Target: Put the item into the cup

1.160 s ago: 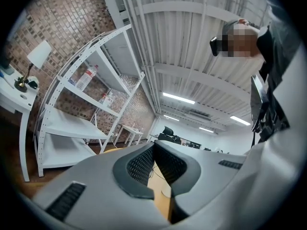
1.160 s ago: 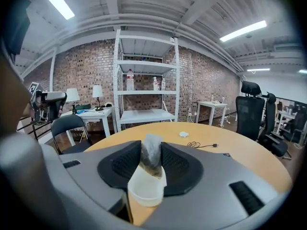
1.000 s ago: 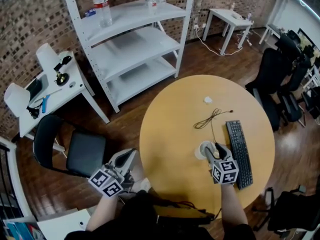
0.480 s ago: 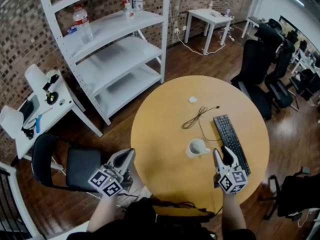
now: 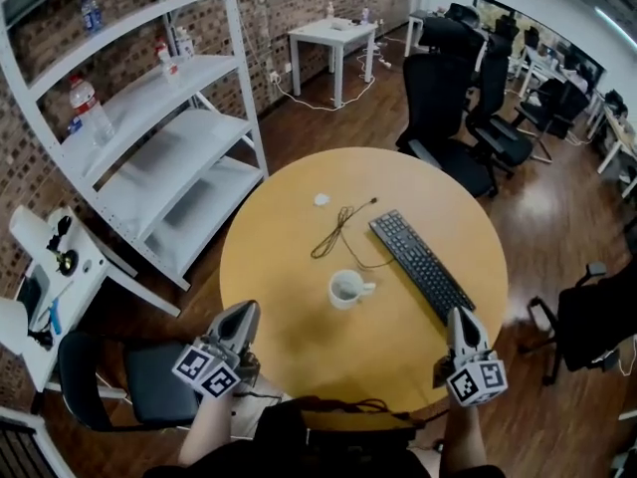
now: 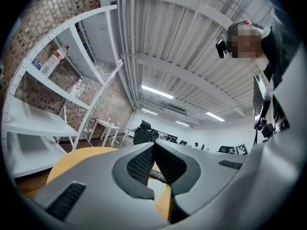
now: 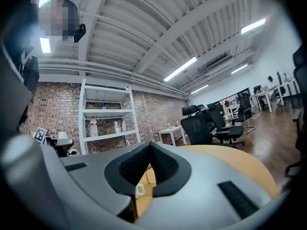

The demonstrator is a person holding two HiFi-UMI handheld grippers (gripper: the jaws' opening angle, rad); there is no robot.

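On the round table (image 5: 261, 257), bare wood runs from the cup's (image 5: 346, 288) 5 o'clock round to its 10 o'clock, open to a gripper. The keyboard (image 5: 420, 264) bars 1 to 4 o'clock, near the cup. The cable (image 5: 338, 232) sprawls at 12, with a small white object (image 5: 321, 199) beyond it.

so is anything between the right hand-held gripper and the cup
Nothing visible. Bare table top lies between the right hand-held gripper, jaws shut and empty, and the cup. The keyboard ends just beside the gripper, off that line, and the cable lies beyond the cup.
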